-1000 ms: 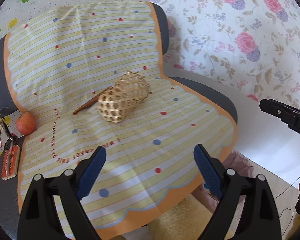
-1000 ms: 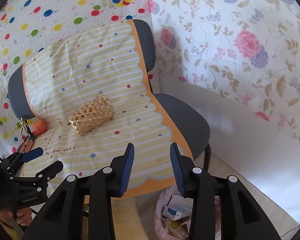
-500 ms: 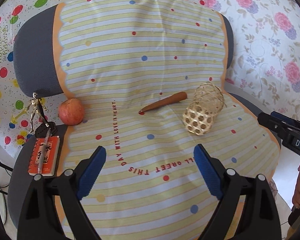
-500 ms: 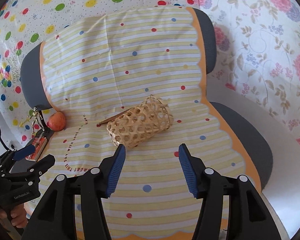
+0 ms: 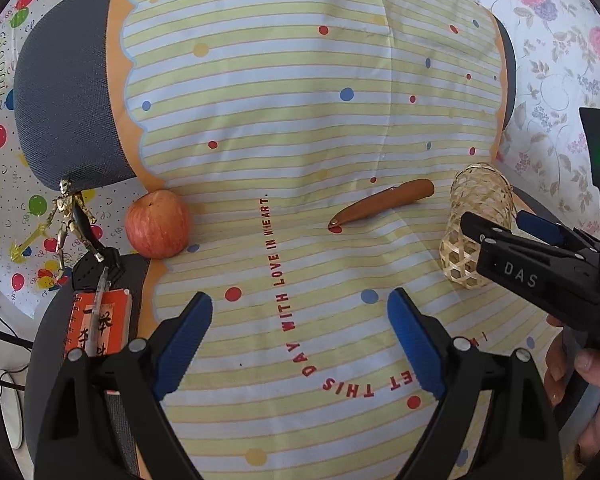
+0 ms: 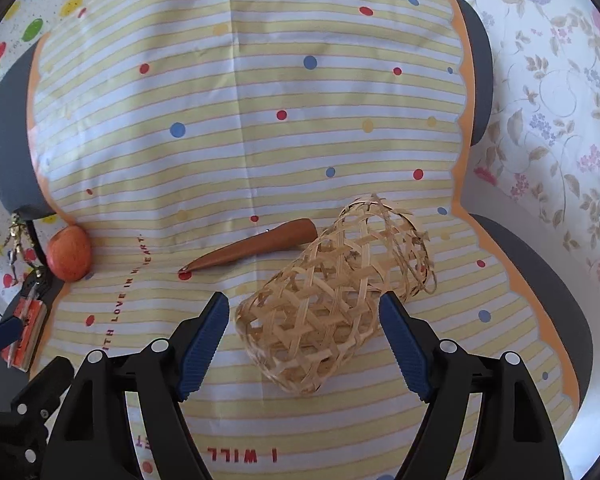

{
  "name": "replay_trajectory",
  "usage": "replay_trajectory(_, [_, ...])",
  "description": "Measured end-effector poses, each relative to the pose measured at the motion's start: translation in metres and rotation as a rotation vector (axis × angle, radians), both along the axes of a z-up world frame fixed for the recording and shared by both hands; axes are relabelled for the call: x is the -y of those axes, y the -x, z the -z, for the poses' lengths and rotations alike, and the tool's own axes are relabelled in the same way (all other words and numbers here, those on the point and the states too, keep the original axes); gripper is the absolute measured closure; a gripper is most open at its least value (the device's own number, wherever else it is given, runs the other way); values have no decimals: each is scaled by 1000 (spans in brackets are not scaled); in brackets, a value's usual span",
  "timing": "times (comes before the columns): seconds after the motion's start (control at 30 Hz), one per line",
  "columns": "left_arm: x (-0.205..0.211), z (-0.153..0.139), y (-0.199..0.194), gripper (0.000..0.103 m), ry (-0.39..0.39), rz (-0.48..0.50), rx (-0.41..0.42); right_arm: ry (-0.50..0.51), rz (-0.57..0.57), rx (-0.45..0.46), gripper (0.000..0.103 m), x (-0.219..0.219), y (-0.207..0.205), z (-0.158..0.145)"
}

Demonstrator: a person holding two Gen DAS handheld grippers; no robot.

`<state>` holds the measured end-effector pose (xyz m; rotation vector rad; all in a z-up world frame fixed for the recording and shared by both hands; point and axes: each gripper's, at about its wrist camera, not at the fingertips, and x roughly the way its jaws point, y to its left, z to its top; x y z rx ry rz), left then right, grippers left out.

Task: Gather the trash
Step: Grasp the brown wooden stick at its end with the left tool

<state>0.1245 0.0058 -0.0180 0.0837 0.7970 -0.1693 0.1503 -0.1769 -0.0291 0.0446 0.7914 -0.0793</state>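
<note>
Collection barely beginning — right gripper, jaws just widening and spread, straddling without touching the woven basket lying lower centre; left gripper hanging spread, empty — apple and wooden stick lying uncollected.

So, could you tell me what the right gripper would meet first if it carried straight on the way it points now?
Most likely the woven bamboo basket lying on its side on the striped cloth: it sits just ahead of the open right gripper, between the fingers' line.
</note>
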Motion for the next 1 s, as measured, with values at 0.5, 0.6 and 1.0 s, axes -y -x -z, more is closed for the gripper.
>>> replay_trajectory(0.5, [69,38,-104,49,-140,259,-97,-27,-114,-53,41,77,18,-3])
replay_trajectory(0.6, [76,55,-123,55,-181,274,-141,-71,-127,-41,41,83,16,-4])
replay_trajectory(1.0, [111,69,-149,61,-298,340,-135,-162,-126,0,41,96,-1,-2])
